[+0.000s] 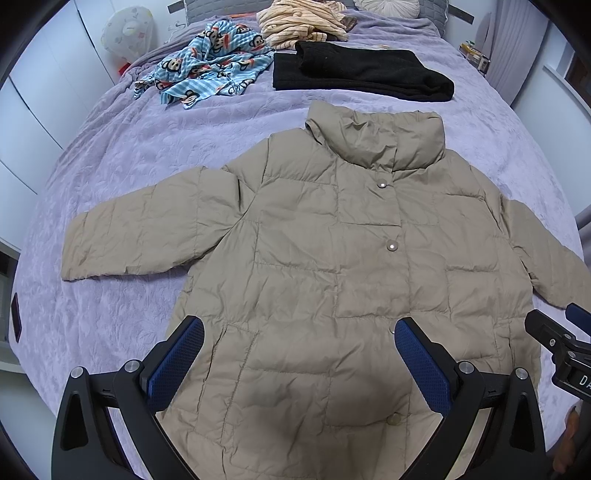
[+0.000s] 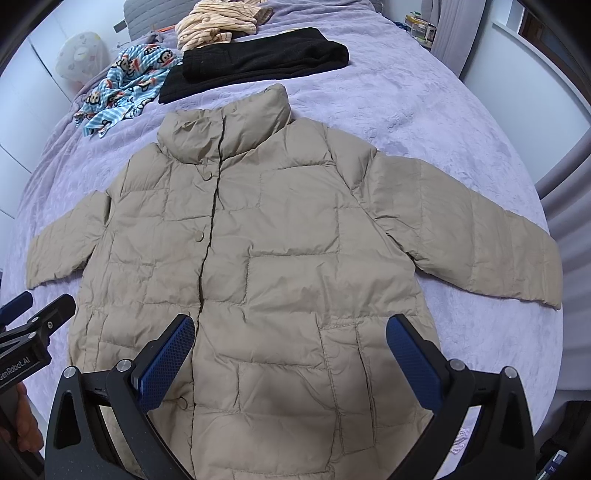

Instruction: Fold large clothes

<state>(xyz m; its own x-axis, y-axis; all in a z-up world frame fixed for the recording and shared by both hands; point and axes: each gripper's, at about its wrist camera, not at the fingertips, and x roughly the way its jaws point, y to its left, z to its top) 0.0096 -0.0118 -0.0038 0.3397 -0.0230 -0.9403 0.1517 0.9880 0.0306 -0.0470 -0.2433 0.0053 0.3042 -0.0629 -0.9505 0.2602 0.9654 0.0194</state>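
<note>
Left gripper (image 1: 299, 347) fingers spread wide, empty, hovering over hem of beige puffer jacket (image 1: 332, 258). Jacket lies flat, front up, sleeves spread, mid bed (image 1: 129, 147), collar toward far edge. Right gripper (image 2: 290, 345) fingers likewise apart, empty, above hem. Beyond collar: monkey-print cloth (image 1: 210, 62), striped garment (image 1: 303, 22), folded black garment (image 1: 362, 70).

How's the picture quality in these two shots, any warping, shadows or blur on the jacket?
Left wrist view: strong fisheye bending with black corners; a soft shadow darkens the beige puffer jacket between the open left gripper. Right wrist view: the same curving of the purple bedspread, even diffuse light, jacket sharp, a faint shadow by the open right gripper.
</note>
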